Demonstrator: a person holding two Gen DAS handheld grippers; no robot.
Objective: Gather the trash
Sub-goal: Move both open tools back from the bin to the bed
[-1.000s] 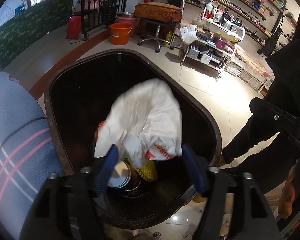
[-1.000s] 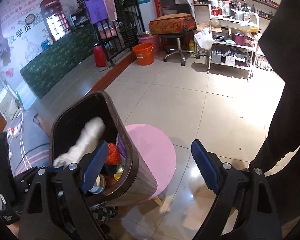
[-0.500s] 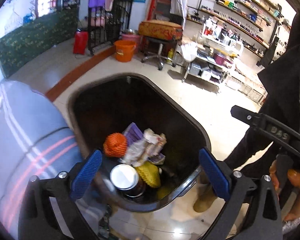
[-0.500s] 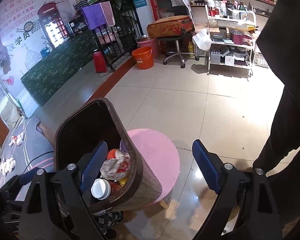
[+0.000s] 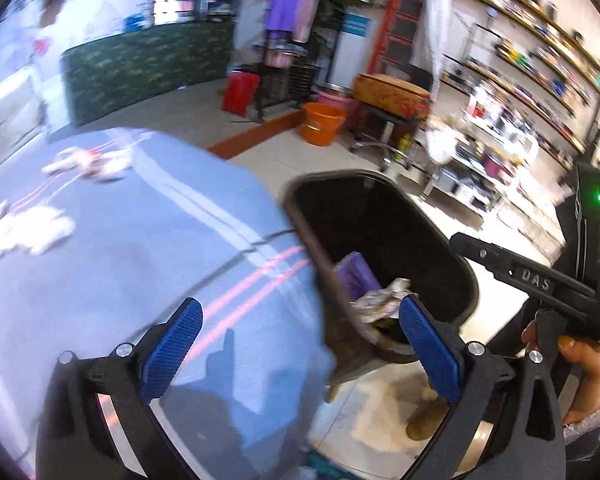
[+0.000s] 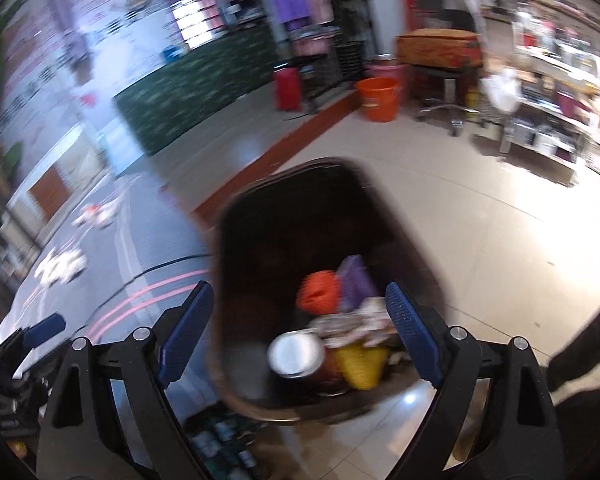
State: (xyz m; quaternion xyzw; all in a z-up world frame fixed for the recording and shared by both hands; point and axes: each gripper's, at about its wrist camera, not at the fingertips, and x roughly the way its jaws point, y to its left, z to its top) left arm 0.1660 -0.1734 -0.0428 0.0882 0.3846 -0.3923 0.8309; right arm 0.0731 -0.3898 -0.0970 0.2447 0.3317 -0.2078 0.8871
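Note:
A dark brown trash bin (image 5: 316,240) stands on the tiled floor beside a grey striped surface (image 5: 120,248). It also shows in the right wrist view (image 6: 236,264). Inside lie an orange net (image 6: 318,290), a purple packet (image 6: 354,280), a crumpled wrapper (image 5: 380,302), a metal can (image 6: 296,354) and a yellow net (image 6: 360,362). My left gripper (image 5: 300,348) is open and empty, over the bin's left rim. My right gripper (image 6: 300,334) is open and empty, above the bin. White scraps (image 5: 24,232) and more (image 5: 88,162) lie on the grey surface.
An orange bucket (image 5: 323,122), a red container (image 5: 240,92), a stool with a brown cushion (image 5: 392,94) and a product trolley (image 5: 484,164) stand further back. A green counter (image 5: 148,64) lines the back left wall. Wall shelves fill the right side.
The white bag I held over the bin a second ago now lies crumpled inside it. My left gripper has opened and swung left towards the grey surface. My right gripper has moved over the bin.

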